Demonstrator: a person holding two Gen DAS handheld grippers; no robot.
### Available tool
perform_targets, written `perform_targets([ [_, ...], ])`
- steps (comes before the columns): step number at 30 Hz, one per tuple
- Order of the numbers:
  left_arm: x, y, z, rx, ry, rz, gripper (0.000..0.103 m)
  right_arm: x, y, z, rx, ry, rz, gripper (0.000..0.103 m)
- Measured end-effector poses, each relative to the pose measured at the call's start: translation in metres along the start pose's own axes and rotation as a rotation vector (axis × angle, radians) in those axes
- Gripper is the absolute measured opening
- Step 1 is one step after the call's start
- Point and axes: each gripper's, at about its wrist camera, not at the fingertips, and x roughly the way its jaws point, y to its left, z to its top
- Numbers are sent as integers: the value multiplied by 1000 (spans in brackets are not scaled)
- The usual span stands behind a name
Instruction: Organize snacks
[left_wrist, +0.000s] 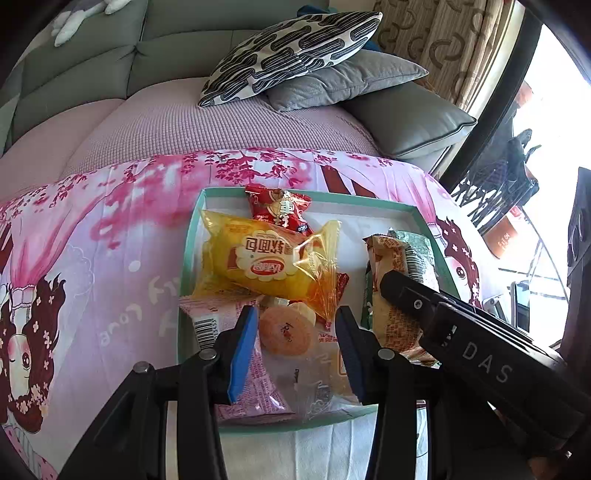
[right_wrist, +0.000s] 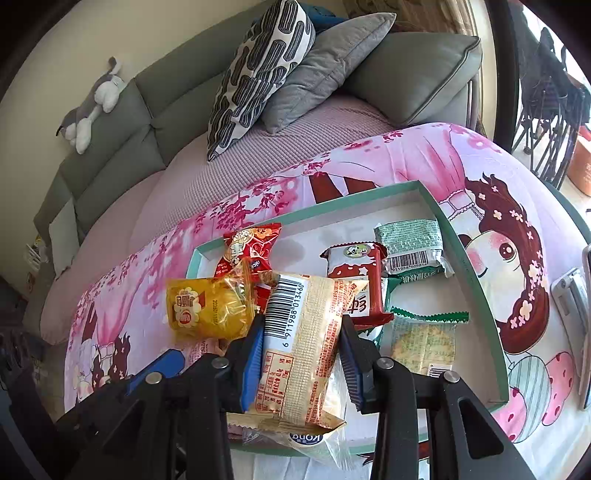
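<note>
A teal-rimmed tray lies on a pink cartoon cloth and holds several snack packets. My left gripper is open over the tray's near end. A round orange cake in clear wrap lies between its blue pads, which do not press on it. Beyond it are a yellow bread packet and a red packet. My right gripper is shut on a beige cracker packet, held just above the tray. In the left wrist view that packet sits under the right gripper's black finger.
Green, red-and-white and green-edged cracker packets fill the tray's right half. A pink packet lies at its near left. Behind are a sofa with a patterned pillow, grey cushions and a plush toy.
</note>
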Motion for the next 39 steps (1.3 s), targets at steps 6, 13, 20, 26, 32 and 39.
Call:
perform_targets([
  [6, -10, 19, -1, -41, -16, 46, 48, 2, 6, -2, -27, 4, -8, 42],
  [13, -12, 45, -2, -102, -18, 117, 60, 11, 14, -6, -53, 24, -18, 44],
  [20, -2, 60, -4, -126, 4, 165, 75, 25, 21, -10, -85, 70, -75, 65],
  [26, 6, 66, -7, -119, 7, 230, 87, 25, 22, -10, -103, 60, -127, 89],
  [32, 8, 75, -8, -136, -3, 276, 99, 23, 17, -10, -90, 50, -141, 103],
  [39, 4, 88, -9, -180, 5, 281, 99, 13, 13, -12, -85, 37, -145, 103],
])
